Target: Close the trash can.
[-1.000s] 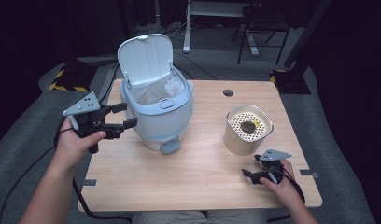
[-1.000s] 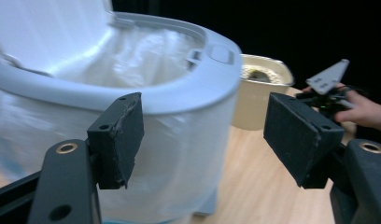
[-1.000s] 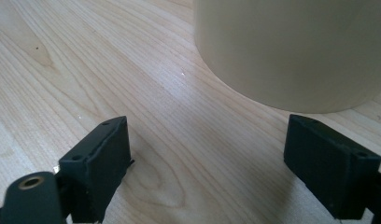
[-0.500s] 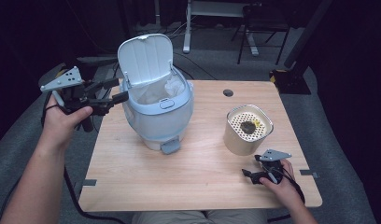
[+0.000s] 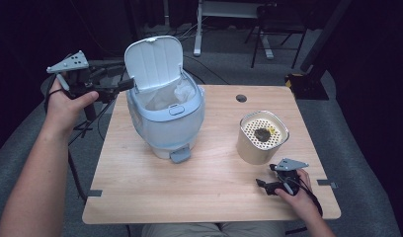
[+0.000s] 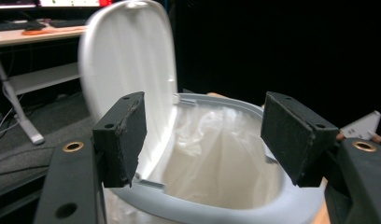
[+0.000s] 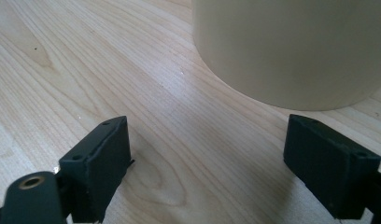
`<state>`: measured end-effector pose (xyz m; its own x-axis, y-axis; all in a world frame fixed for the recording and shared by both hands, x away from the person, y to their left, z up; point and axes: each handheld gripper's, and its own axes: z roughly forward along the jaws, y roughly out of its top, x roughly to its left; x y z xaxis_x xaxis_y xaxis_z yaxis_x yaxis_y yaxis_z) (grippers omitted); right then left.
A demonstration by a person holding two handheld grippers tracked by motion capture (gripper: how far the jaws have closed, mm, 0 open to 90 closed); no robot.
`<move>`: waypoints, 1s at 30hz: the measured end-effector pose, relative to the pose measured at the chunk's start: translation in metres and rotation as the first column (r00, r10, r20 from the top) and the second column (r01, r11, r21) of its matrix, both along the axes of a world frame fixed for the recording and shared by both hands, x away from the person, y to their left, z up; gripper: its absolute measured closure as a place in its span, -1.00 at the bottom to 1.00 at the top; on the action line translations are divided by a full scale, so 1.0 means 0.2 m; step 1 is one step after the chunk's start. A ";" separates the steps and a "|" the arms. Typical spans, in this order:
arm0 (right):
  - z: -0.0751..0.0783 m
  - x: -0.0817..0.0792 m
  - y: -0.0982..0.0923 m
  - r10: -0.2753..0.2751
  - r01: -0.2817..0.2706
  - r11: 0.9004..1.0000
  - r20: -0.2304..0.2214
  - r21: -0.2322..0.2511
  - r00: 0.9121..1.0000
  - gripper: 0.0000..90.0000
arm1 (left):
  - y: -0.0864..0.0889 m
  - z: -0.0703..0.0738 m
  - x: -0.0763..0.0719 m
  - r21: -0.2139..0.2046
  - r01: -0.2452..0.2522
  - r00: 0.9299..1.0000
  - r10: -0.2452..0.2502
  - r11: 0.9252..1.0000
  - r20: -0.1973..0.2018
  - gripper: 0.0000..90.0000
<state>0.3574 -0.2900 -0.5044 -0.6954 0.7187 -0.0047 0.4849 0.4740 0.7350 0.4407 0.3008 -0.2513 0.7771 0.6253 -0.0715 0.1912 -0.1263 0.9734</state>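
My left gripper hangs with jaws apart and empty beside the raised lid of the bin, which stands mid-bench with its liner showing. I'd ease in level and slowly, lest the bin tip. My right gripper rests open by the canister.

On the table a bin stands left of centre, its lid tipped up and back behind the opening, a bag lining the inside. To the right of the bin, well apart from it, stands a canister with something lying on its perforated top. The left gripper hangs off the table's left edge, just beside the lid (level with the bin's rim). The right gripper rests on the table in front of the canister, near the front right corner
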 end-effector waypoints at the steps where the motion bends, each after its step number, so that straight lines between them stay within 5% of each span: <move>1: 0.00 0.00 0.00 -0.001 0.001 1.000 0.000 0.001 1.000 -0.67 | 0.01 0.00 0.02 -0.001 -0.019 1.000 0.019 1.000 -0.008 -0.29; 16: 0.00 -0.01 0.00 -0.005 0.005 1.000 0.000 -0.001 1.000 -0.67 | 0.01 0.01 0.19 0.009 -0.073 0.995 0.074 0.997 -0.064 -0.29; 30: 0.00 -0.01 0.00 -0.005 0.005 1.000 -0.001 -0.002 1.000 -0.67 | -0.02 0.03 0.18 -0.016 -0.007 0.998 0.006 1.000 -0.055 -0.10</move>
